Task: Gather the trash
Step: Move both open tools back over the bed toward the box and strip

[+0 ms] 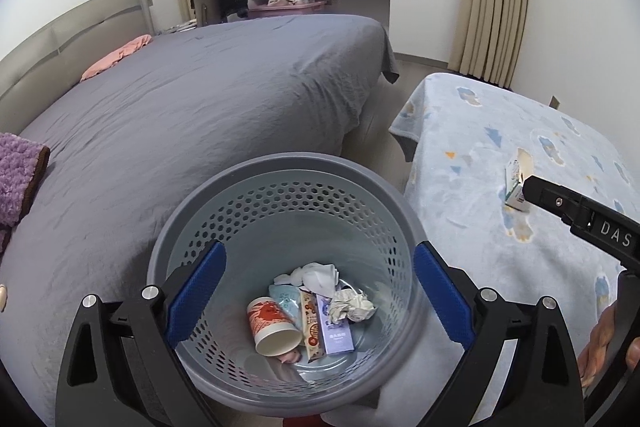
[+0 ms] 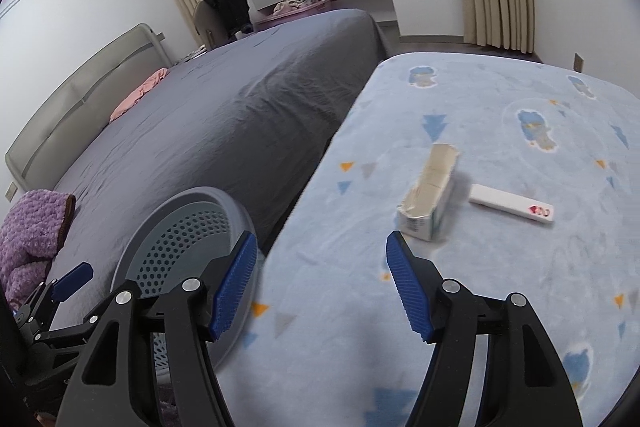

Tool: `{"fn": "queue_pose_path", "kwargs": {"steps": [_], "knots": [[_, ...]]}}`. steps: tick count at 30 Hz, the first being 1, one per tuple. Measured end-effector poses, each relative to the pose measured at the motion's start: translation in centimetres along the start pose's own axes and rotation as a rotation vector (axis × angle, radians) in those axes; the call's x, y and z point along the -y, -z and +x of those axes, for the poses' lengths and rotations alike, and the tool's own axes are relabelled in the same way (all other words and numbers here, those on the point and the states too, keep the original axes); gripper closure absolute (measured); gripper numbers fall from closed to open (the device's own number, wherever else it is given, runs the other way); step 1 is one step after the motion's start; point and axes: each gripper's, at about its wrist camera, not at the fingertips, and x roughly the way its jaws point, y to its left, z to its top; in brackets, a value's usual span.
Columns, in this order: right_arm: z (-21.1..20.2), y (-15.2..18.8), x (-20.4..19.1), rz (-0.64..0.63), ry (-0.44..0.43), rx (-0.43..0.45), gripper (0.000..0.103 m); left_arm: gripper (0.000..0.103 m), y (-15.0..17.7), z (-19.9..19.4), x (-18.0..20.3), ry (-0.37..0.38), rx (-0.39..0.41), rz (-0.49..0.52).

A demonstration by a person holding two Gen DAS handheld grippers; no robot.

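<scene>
Both my jaws gape empty: left gripper (image 1: 316,301) over the bin (image 1: 280,167), right gripper (image 2: 322,283), lettered "DAS", near the torn carton (image 2: 428,199).

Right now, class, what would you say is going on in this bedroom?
A person is clearing rubbish with a gripper in each hand. The left gripper hangs open over a grey perforated bin that holds a paper cup, small cartons and crumpled paper. The right gripper, open and empty, points at a torn carton lying on the blue blanket, beside a flat white item.
</scene>
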Motion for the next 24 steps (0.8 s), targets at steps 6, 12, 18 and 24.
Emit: {"fn": "queue_pose_path", "kwargs": {"steps": [6,12,18,24], "knots": [[-1.0,-0.2,3.6,0.036,0.066,0.014,0.037,0.010,-0.1,0.1,1.7,0.027,0.003,0.019],[-1.9,-0.2,7.9,0.088,0.146,0.022,0.037,0.010,-0.1,0.2,3.4,0.044,0.008,0.037],[-0.9,0.1,11.5,0.123,0.212,-0.022,0.036,0.010,-0.1,0.3,4.8,0.047,0.013,0.069],[0.8,0.1,12.8,0.107,0.254,-0.068,0.036,0.010,0.0,0.5,6.1,0.070,0.004,0.091]]}}
